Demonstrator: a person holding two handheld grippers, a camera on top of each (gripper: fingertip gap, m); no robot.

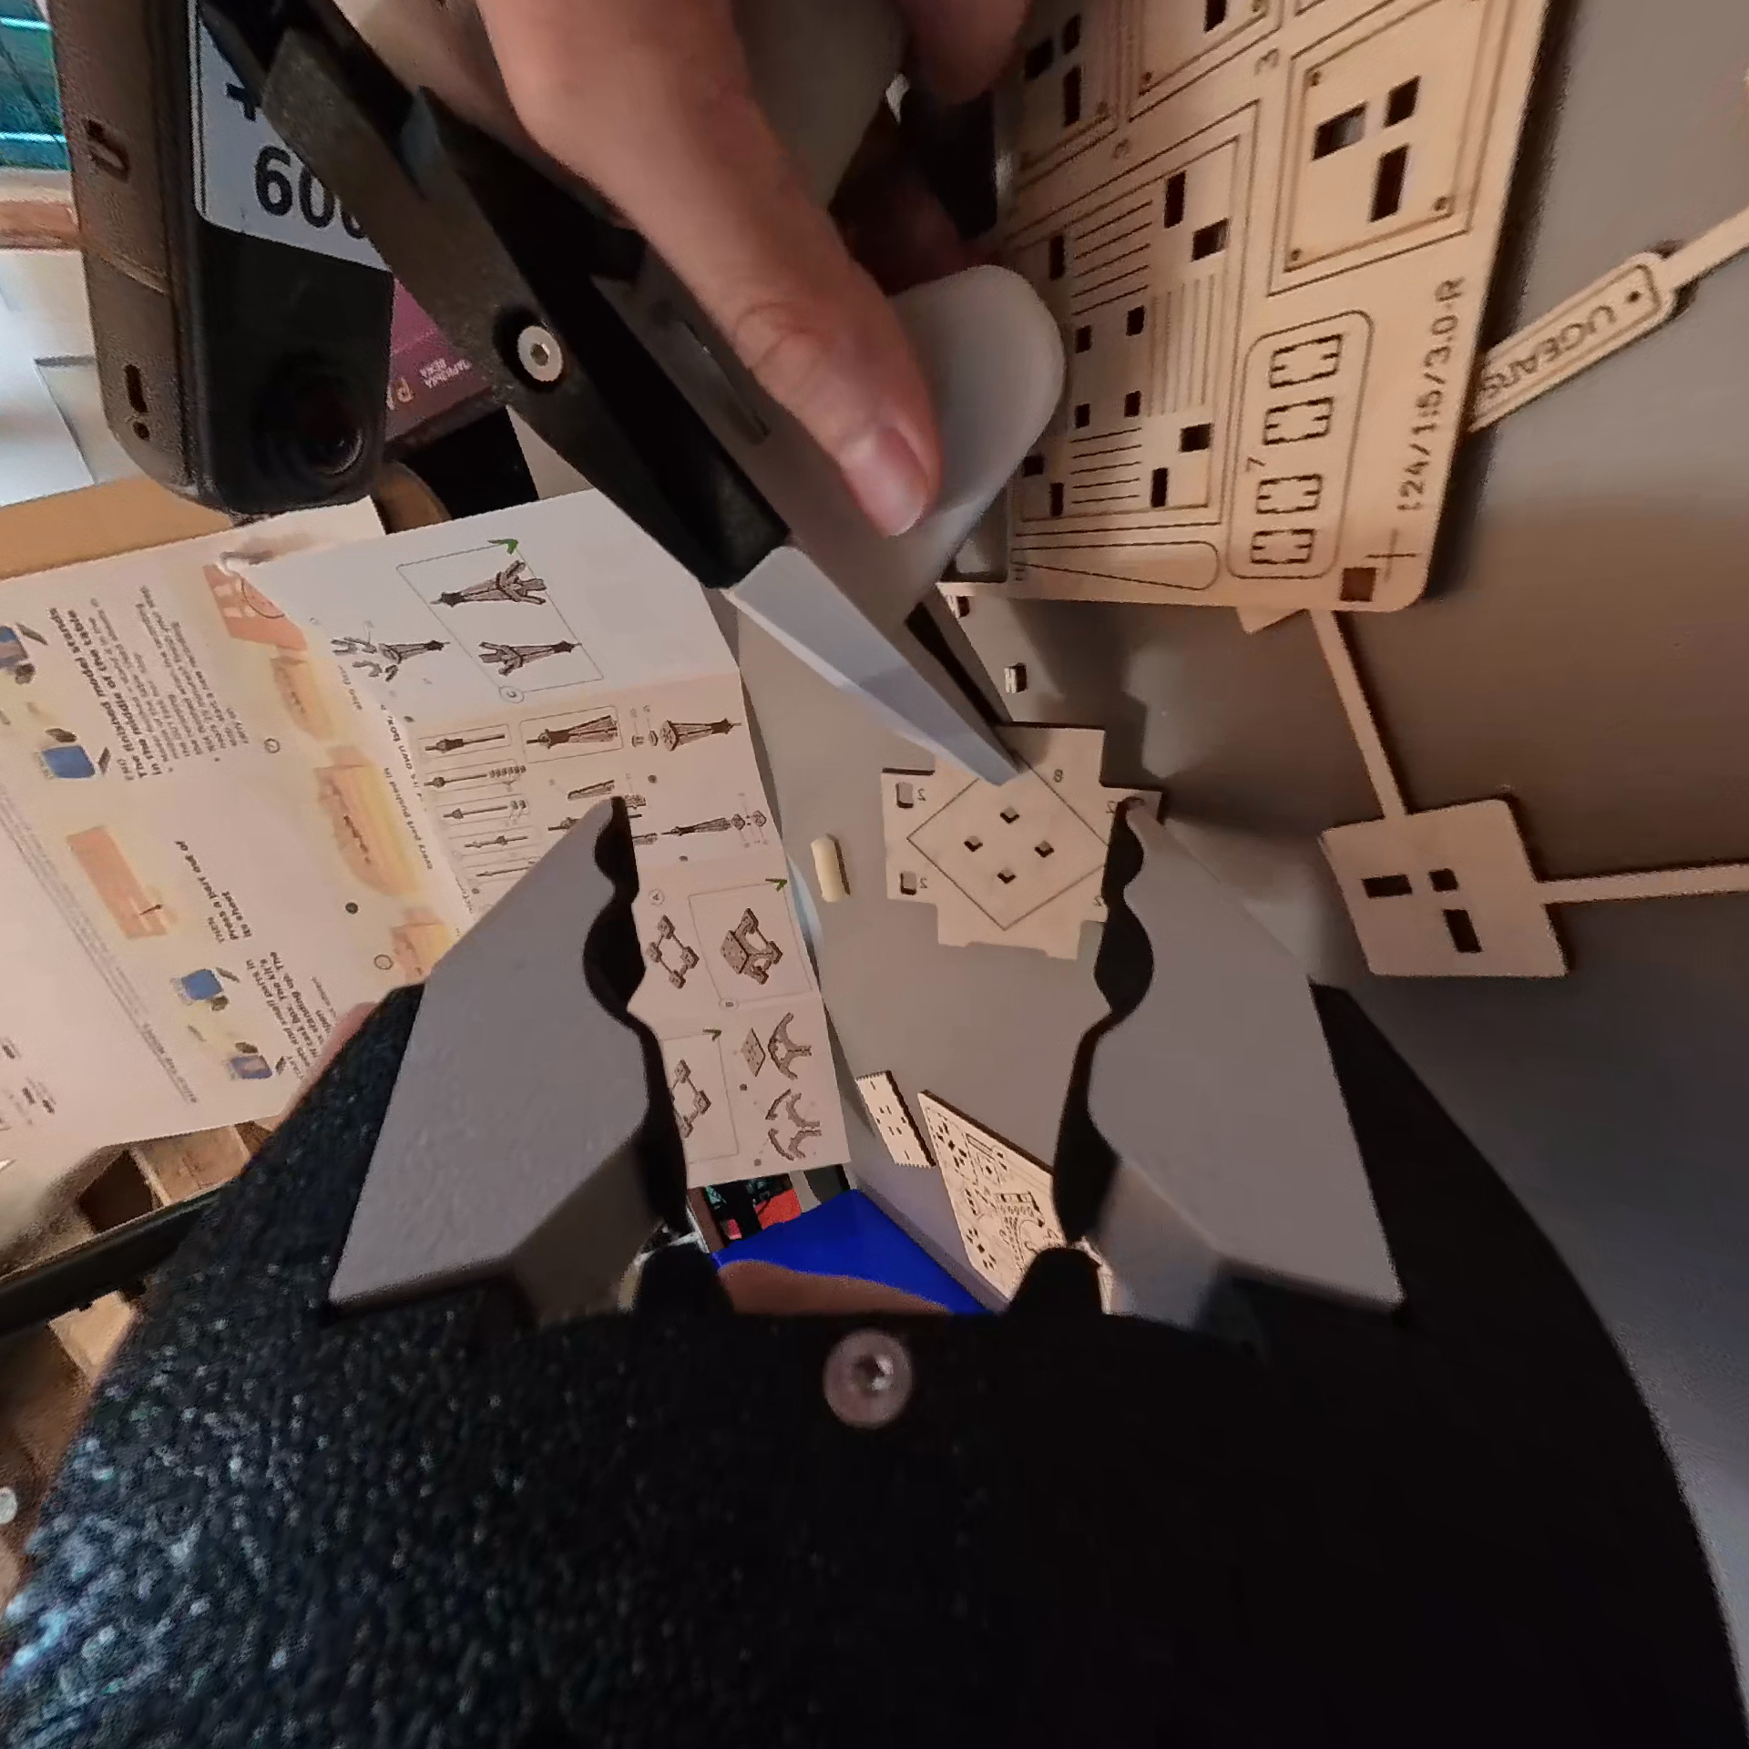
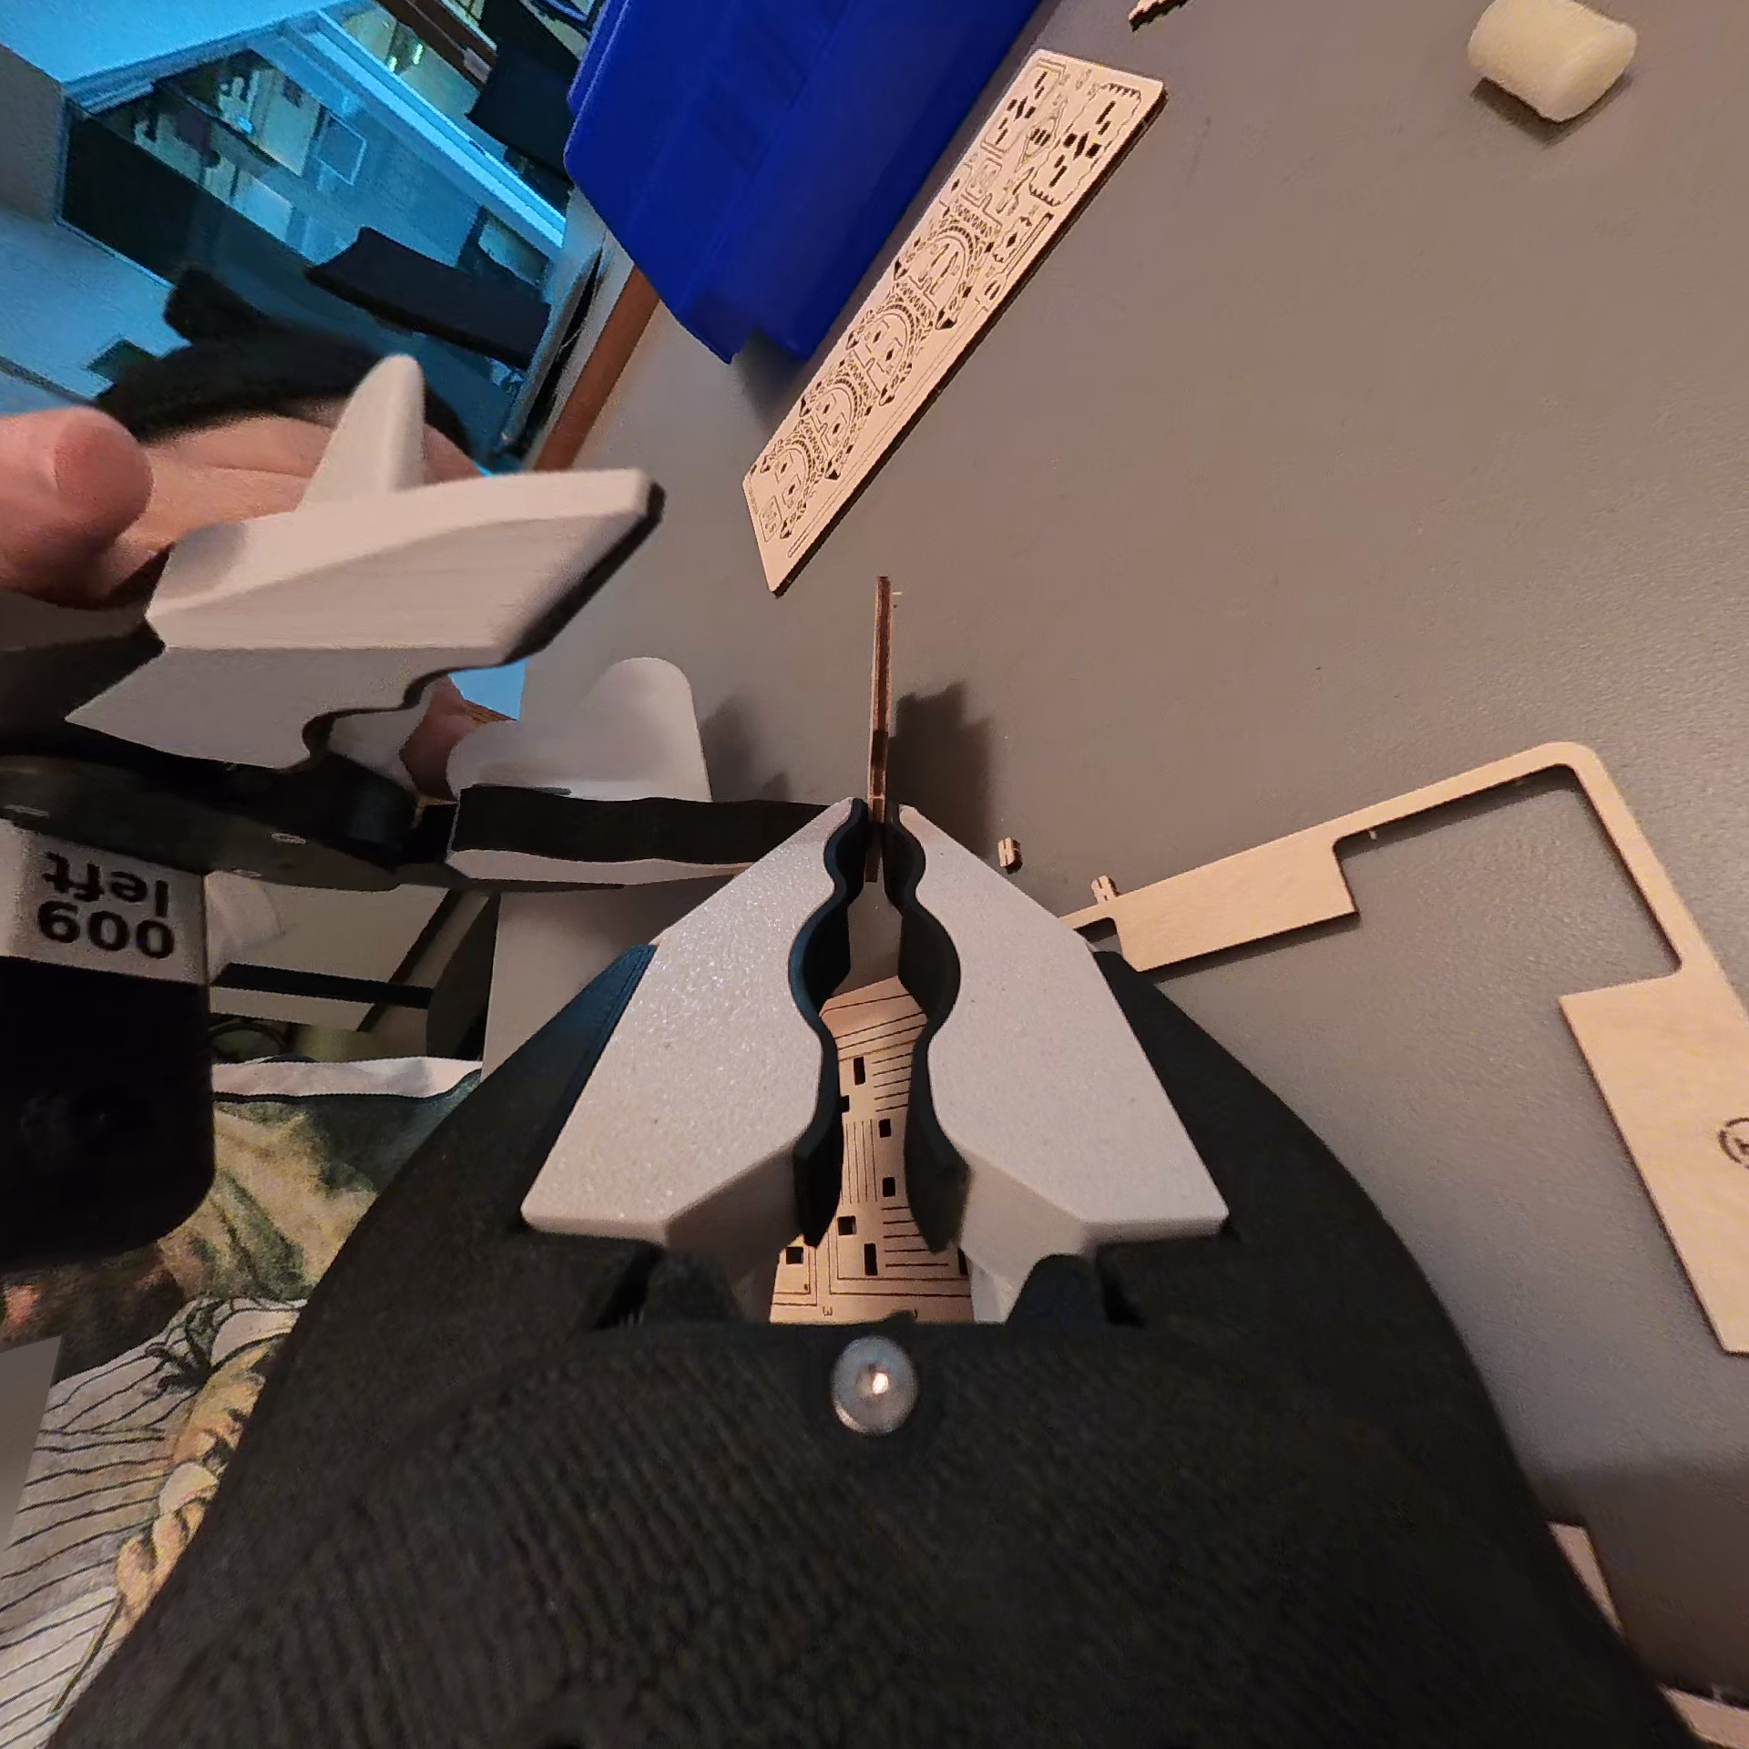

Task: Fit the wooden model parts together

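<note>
You hold two tongs. Your left tongs (image 1: 875, 823) stand wide apart with nothing between them, hovering over the grey worktop (image 1: 1562, 738); your right tongs (image 2: 875, 814) are pinched on a thin wooden strip (image 2: 882, 681), seen edge-on, which sticks straight out past their tips. In the left wrist view those right tongs (image 1: 994, 767) come in from the far left, a hand (image 1: 757, 265) around them, their tips at the far edge of one loose square plate (image 1: 1008, 856). That plate lies flat on the worktop between your left fingertips: pale plywood with notched edges, an engraved diamond and four small square holes in its middle. Far right lies one large cut sheet (image 1: 1259, 312) of parts; to the right, one small square piece (image 1: 1439, 890) with three slots hangs on thin sprues. One small pale peg (image 1: 831, 866) lies just left of the plate. One folded instruction sheet (image 1: 379, 804) lies left. In the right wrist view, one engraved sheet (image 2: 956, 312) lies beside a blue bin (image 2: 776, 161).
</note>
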